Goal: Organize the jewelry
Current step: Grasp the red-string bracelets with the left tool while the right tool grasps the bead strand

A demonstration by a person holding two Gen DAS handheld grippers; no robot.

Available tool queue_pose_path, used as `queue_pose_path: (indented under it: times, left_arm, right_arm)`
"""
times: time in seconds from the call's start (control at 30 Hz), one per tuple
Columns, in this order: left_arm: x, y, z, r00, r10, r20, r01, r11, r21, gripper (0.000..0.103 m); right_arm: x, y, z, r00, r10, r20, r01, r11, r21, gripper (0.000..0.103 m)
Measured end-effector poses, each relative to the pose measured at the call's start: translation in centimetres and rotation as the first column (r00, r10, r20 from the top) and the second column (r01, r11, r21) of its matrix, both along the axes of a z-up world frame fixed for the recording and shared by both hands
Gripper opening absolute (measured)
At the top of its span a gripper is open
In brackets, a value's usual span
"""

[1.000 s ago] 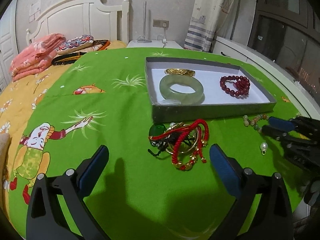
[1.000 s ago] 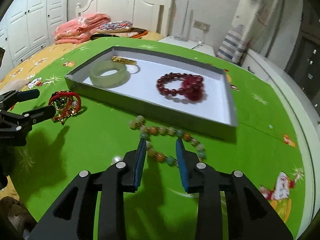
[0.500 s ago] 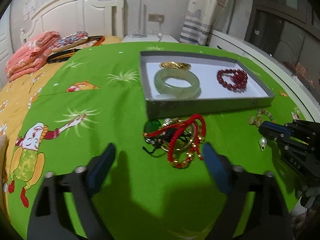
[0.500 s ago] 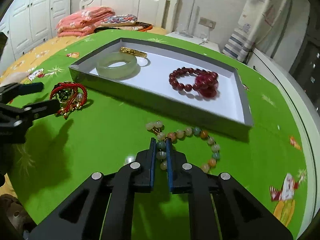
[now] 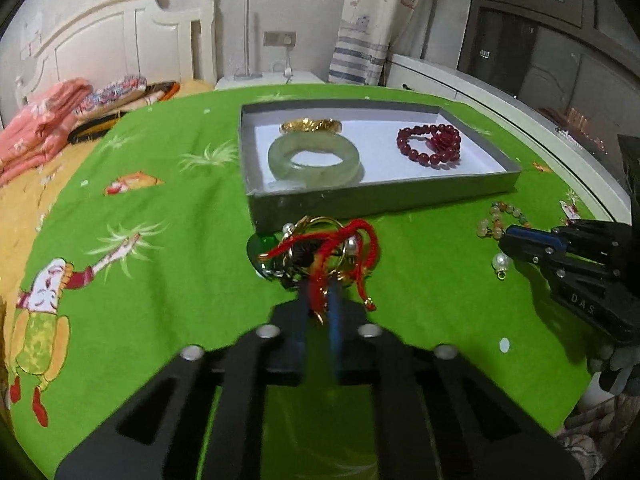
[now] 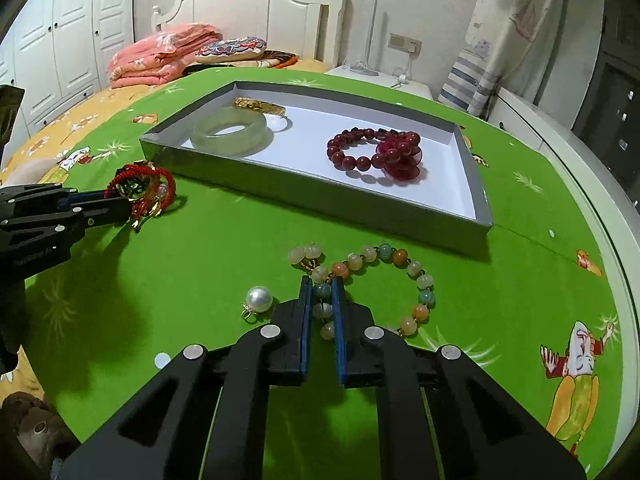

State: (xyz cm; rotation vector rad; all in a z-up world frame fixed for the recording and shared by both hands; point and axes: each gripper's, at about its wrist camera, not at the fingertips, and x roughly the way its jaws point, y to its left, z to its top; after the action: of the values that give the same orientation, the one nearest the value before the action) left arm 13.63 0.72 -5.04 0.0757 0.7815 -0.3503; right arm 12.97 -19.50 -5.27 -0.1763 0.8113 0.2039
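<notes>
A grey tray (image 5: 384, 196) (image 6: 320, 200) on the green cloth holds a jade bangle (image 5: 314, 158) (image 6: 228, 130), a gold bracelet (image 5: 311, 125) (image 6: 259, 106) and a dark red bead bracelet (image 5: 432, 145) (image 6: 374, 150). My left gripper (image 5: 318, 292) (image 6: 130, 202) is shut on a tangle of red cord and gold jewelry (image 5: 320, 250) (image 6: 140, 188) in front of the tray. My right gripper (image 6: 322, 288) (image 5: 505, 238) is shut on a multicoloured bead bracelet (image 6: 372, 276) (image 5: 498, 220) lying on the cloth.
A loose pearl pendant (image 6: 258, 300) (image 5: 501, 262) lies left of the right gripper. Folded pink bedding (image 6: 160, 54) and a white headboard (image 6: 256, 4) are at the back. The cloth's edge (image 6: 592, 240) curves along the right.
My left gripper went from wide open to shut on the red cord tangle. My right gripper closed fully onto the bead bracelet, and both views drew closer to the cloth.
</notes>
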Motion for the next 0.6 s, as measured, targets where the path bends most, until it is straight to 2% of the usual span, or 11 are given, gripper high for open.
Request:
queue_pose_path:
  times: [0.13,0.23,0.37,0.6]
  left_arm:
    - [-0.9,0.8,0.9,0.998,-0.004,0.067,0.009,0.998,-0.067,0.007]
    - [-1.4,1.1,1.3,0.995,-0.002,0.097,0.01,0.996,-0.083,0.007]
    - [-2.0,1.1,1.8,0.99,0.006,0.142,0.006,0.996,-0.085,0.007]
    - [-3.5,0.7,2.3,0.975,0.024,0.223,-0.015,0.999,-0.043,0.007]
  right_arm:
    - [-0.1,0.0,0.1,1.0,-0.003,0.009,0.003,1.0,0.0,0.01]
    - [-0.4,-0.2,0.3,0.999,-0.01,0.033,0.01,1.0,0.006,0.01]
    - [-0.9,-0.7,0.8,0.997,-0.029,0.076,0.027,0.999,0.032,0.01]
    - [-1.8,-1.1,1.5,0.989,-0.035,0.145,0.026,0.998,0.062,0.01]
